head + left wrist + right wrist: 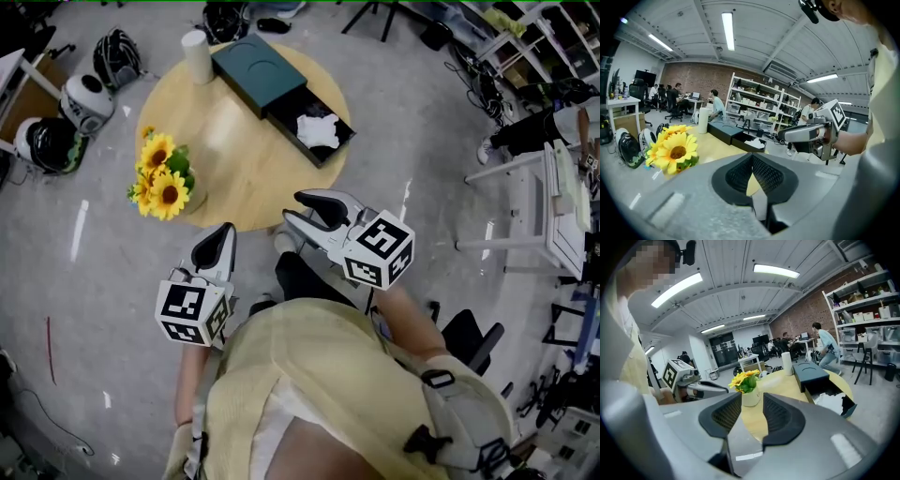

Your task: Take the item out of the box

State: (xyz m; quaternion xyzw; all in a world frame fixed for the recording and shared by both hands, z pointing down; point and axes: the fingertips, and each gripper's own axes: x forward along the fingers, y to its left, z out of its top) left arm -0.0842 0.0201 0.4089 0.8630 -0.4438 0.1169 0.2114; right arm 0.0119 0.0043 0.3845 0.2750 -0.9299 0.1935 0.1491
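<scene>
A round wooden counter point(234, 178) seen from above, with a person standing at its near edge and holding a gripper in each hand. On the far side of the counter lies a dark green box point(251, 67). Its drawer point(339, 142) is pulled out toward the right. Inside the drawer sits the item point(317, 129), a white, crumpled thing that could be cloth or paper.

A vase of sunflowers point(161, 178) stands near the counter's left edge, and a white cylinder point(197, 56) stands just beside the box.

The left gripper point(225, 232) hovers off the near edge with its jaws closed and nothing between them. The right gripper point(294, 208) hangs at the counter's near rim, well apart from the drawer. Its jaws are partly spread and empty.

The item looks light and soft, likely to crush and fold rather than keep its shape. A raised crease near its middle seems the best place to pinch. It is probably not fragile, though a loose corner might catch on the drawer wall, and the drawer could shift if nudged.
</scene>
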